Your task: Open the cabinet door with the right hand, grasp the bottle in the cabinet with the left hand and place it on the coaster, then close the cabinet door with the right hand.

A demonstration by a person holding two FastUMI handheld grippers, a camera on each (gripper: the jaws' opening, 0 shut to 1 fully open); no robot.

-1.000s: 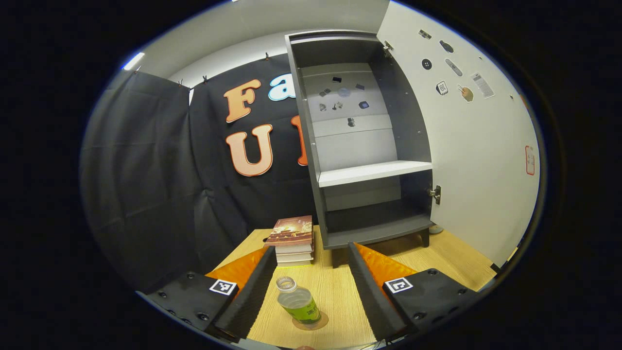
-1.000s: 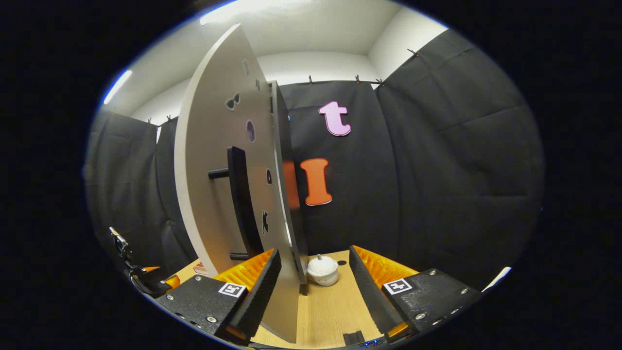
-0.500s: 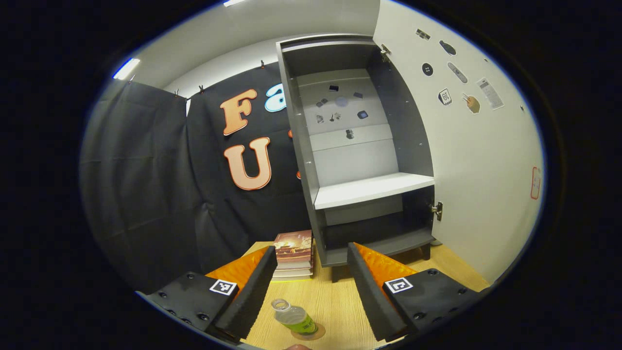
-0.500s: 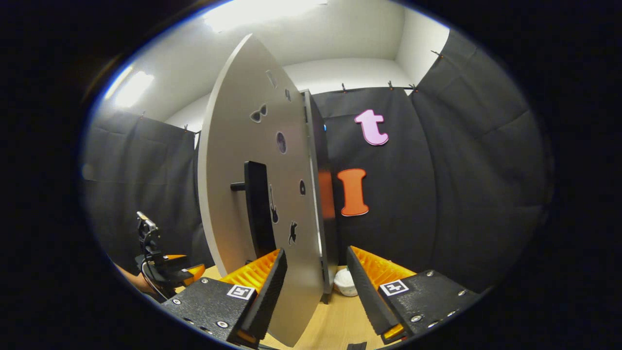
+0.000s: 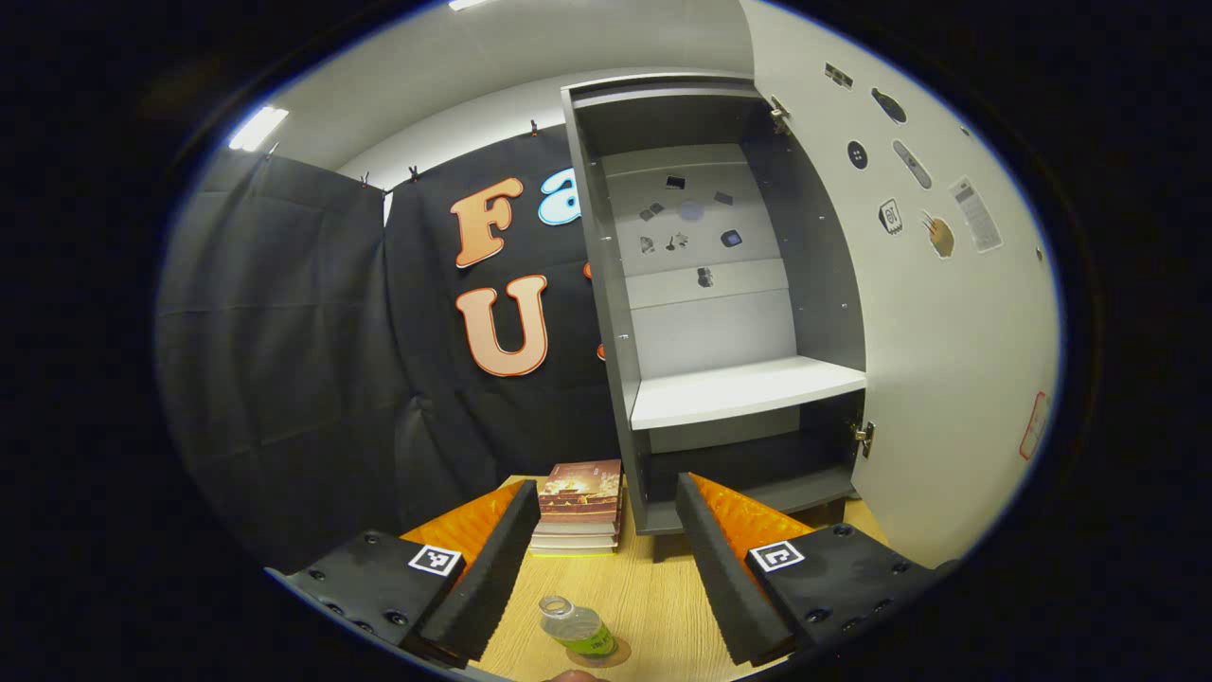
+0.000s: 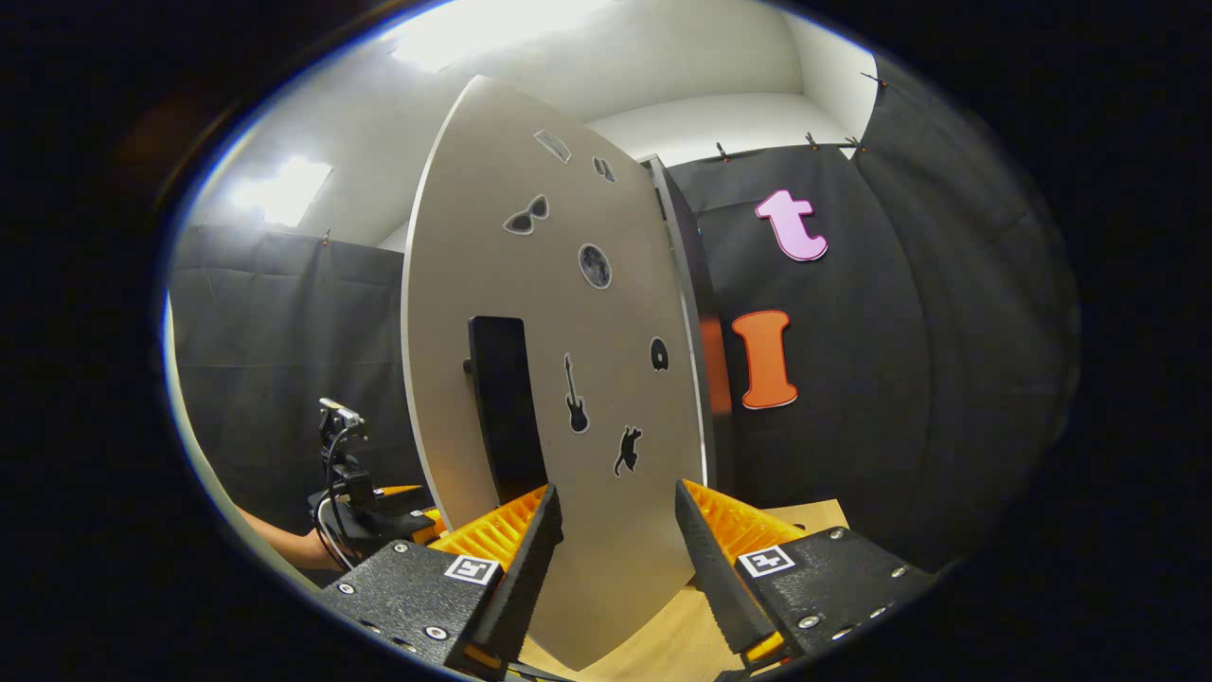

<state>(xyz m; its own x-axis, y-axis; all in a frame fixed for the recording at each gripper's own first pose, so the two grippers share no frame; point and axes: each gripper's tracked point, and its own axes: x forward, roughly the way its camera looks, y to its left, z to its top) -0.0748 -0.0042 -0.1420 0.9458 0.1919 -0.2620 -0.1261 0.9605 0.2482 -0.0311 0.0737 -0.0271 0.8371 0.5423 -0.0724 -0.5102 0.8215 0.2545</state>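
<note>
Left gripper view: left gripper (image 5: 603, 568) fingers spread wide, holding nothing; bottle (image 5: 576, 628) upright on coaster (image 5: 617, 652), on worktop (image 5: 644, 587) before open cabinet (image 5: 720, 313). Right gripper view: right gripper (image 6: 615, 559) fingers apart, empty, facing cabinet door (image 6: 568, 379) near handle (image 6: 507, 407).

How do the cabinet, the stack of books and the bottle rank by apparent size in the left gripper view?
1. Cabinet, by far the largest.
2. Stack of books.
3. Bottle on its coaster, smallest, although it sits nearest the camera.
</note>
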